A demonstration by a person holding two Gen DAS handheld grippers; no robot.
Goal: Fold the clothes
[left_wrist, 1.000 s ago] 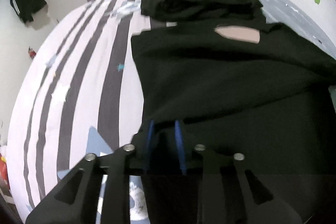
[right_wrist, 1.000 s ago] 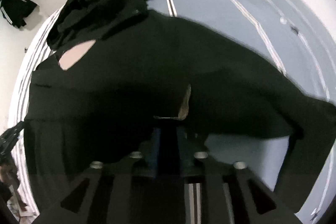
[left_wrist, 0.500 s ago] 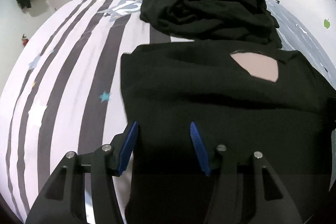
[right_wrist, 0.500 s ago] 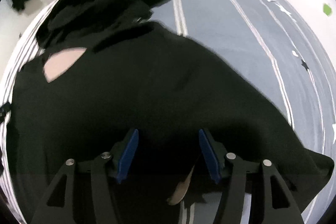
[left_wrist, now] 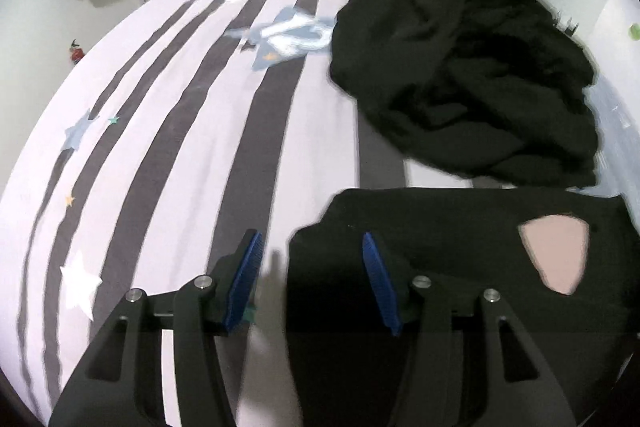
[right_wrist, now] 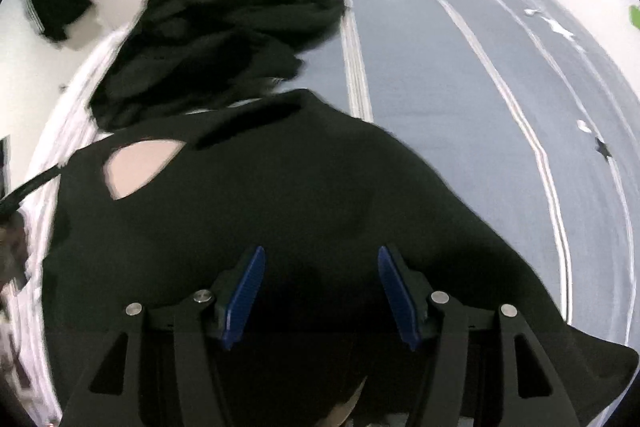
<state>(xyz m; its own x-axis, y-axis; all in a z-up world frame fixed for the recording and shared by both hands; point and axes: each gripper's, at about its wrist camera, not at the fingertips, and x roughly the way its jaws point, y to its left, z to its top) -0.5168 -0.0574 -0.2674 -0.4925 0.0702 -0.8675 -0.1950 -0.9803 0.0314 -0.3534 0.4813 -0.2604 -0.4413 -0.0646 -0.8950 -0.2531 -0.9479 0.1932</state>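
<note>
The striped bed (left_wrist: 168,163) spreads ahead of both tools. Beyond them a heap of dark clothes (left_wrist: 464,75) waits. The black top (right_wrist: 256,211) lies flat just under the spread, empty right gripper (right_wrist: 321,283); its corner sits between the parted fingers of the left gripper (left_wrist: 310,277), which holds nothing. It looks soft, light and limp, best pinched at edges or corners.

Left tool (left_wrist: 310,283) jaws now spread, garment (left_wrist: 460,251) released, right tool (right_wrist: 320,287) likewise opened above it.
</note>
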